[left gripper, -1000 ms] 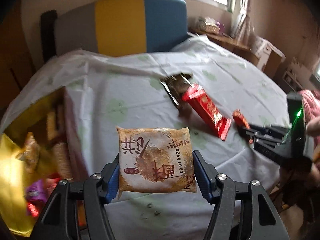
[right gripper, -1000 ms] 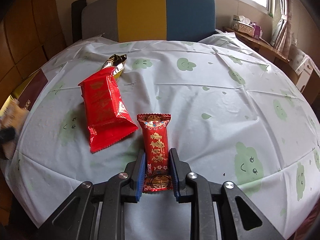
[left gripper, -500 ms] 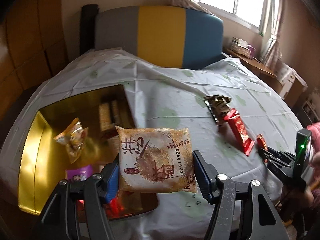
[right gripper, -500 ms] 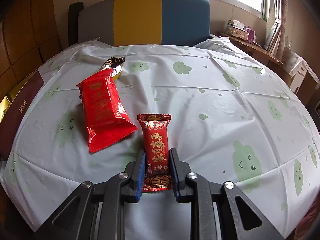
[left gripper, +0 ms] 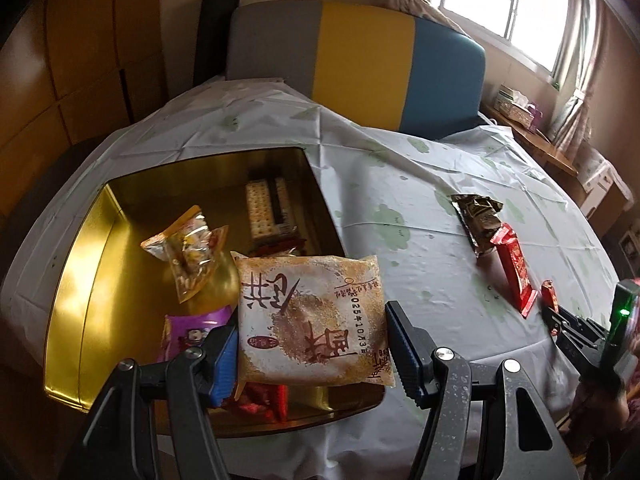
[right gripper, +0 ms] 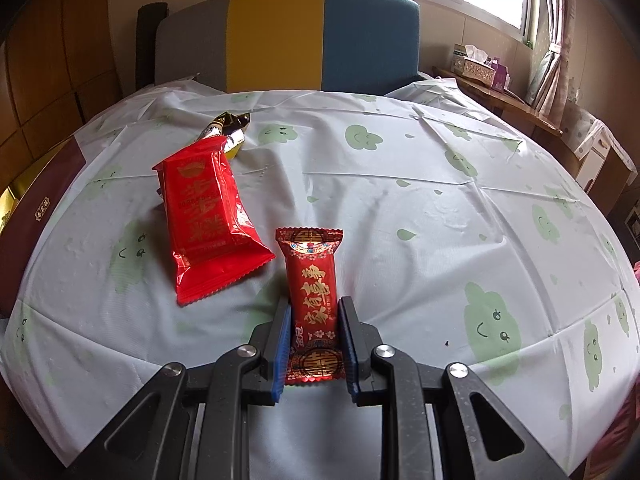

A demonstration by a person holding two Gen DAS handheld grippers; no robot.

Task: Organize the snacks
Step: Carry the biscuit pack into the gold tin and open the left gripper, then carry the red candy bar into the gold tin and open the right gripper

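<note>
In the left wrist view my left gripper (left gripper: 312,344) is shut on a beige-and-white snack packet (left gripper: 310,316), held above the near right part of an open gold tin box (left gripper: 84,280). Several snacks lie inside the box: a clear orange bag (left gripper: 188,252), a cracker pack (left gripper: 266,210) and a purple packet (left gripper: 186,334). My right gripper (right gripper: 314,338) is shut on a small red candy bar (right gripper: 312,296) just above the tablecloth. Beside it lie a larger red packet (right gripper: 208,216) and a gold-brown wrapper (right gripper: 228,130). The right gripper (left gripper: 560,320) also shows at the left wrist view's right edge.
A white tablecloth with green smiley prints (right gripper: 440,208) covers the round table. A grey, yellow and blue chair back (right gripper: 288,36) stands behind it. A wooden sideboard with tissue boxes (right gripper: 476,64) runs along the window wall. The box's maroon outer wall (right gripper: 36,216) shows at the left.
The left gripper has carried the beige packet leftward from above the cloth to above the gold box, rolling as it went. The right gripper has stayed put with the red bar.
</note>
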